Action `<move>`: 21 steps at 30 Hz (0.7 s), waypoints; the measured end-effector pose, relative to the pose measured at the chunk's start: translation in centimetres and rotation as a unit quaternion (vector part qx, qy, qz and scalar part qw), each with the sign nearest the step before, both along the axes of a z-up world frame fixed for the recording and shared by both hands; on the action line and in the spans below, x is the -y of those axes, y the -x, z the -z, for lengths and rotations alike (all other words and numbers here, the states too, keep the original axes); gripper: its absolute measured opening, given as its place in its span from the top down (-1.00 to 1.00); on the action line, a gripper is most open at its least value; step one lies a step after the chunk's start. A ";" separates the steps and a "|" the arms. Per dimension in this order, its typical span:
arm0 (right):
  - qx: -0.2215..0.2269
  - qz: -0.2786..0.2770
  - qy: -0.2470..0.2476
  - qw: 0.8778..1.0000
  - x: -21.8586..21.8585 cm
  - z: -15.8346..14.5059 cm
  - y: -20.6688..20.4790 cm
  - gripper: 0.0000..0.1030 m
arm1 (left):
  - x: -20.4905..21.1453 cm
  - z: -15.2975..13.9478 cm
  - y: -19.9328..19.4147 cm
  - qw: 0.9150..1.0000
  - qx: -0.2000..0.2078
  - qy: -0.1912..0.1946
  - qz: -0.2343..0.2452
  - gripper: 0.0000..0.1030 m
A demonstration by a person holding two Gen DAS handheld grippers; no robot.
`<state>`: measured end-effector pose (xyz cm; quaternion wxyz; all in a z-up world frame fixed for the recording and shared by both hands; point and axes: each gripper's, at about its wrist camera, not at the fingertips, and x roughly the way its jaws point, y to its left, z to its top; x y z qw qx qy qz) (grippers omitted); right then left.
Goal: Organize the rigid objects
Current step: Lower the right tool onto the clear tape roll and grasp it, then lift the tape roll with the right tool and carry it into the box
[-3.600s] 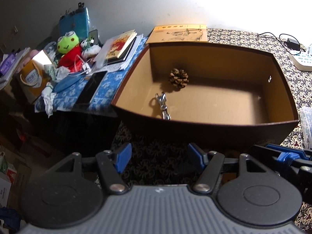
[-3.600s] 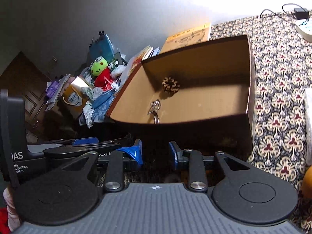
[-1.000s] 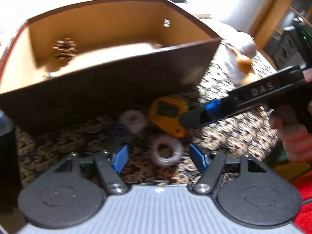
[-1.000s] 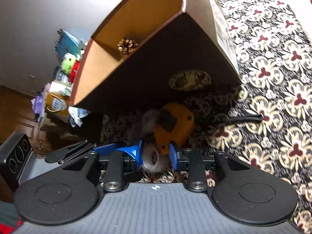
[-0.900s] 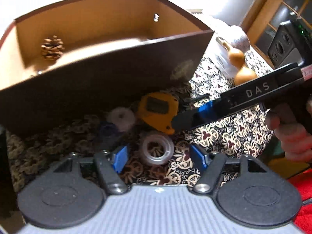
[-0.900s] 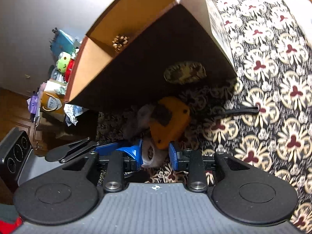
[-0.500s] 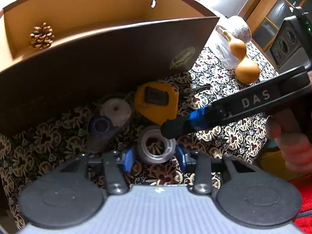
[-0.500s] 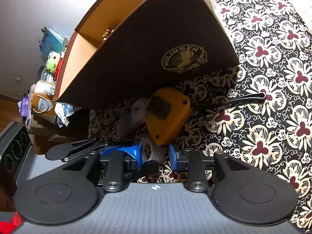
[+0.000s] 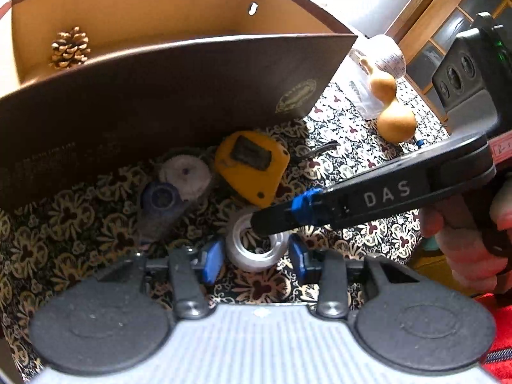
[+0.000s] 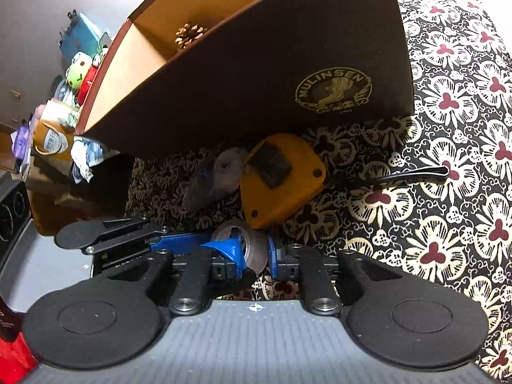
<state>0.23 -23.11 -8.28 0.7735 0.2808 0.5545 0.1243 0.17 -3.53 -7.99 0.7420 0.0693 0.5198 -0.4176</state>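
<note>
A clear tape roll lies on the patterned cloth in front of the brown box. My left gripper has a blue pad against each side of the roll and is shut on it. My right gripper comes in from the right. One of its fingers sits inside the roll's hole and the other outside, so it is shut on the roll's wall. Just beyond lie a yellow tape measure, a white gear and a dark blue cylinder. A pine cone rests inside the box.
The box's dark front wall rises close behind the small items. Two gourds and a plastic bag lie to the right. A black strap trails from the tape measure. A person's hand holds the right gripper. Plush toys clutter the far left.
Both grippers have dropped toward the cloth. My left jaws have narrowed from wide open onto the tape roll. The right gripper's finger has slid into the roll's hole and its jaws have tightened.
</note>
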 end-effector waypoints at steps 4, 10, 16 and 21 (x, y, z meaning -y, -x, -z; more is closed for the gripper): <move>0.005 0.006 -0.004 1.000 0.5 -0.3 0.7 1.00 | -0.2 -0.5 0.3 1.000 0.007 0.009 0.006 0.25; 0.023 0.025 -0.001 0.999 1.5 -2.0 1.9 1.00 | 0.7 -2.2 0.9 0.999 0.032 0.024 0.035 0.25; 0.064 0.055 0.010 0.996 3.2 -5.5 3.1 1.00 | 2.0 -5.6 1.1 0.992 0.080 0.054 0.080 0.25; 0.130 0.060 0.040 0.989 4.4 -9.6 2.2 1.00 | 3.0 -9.4 0.0 0.981 0.144 0.087 0.095 0.25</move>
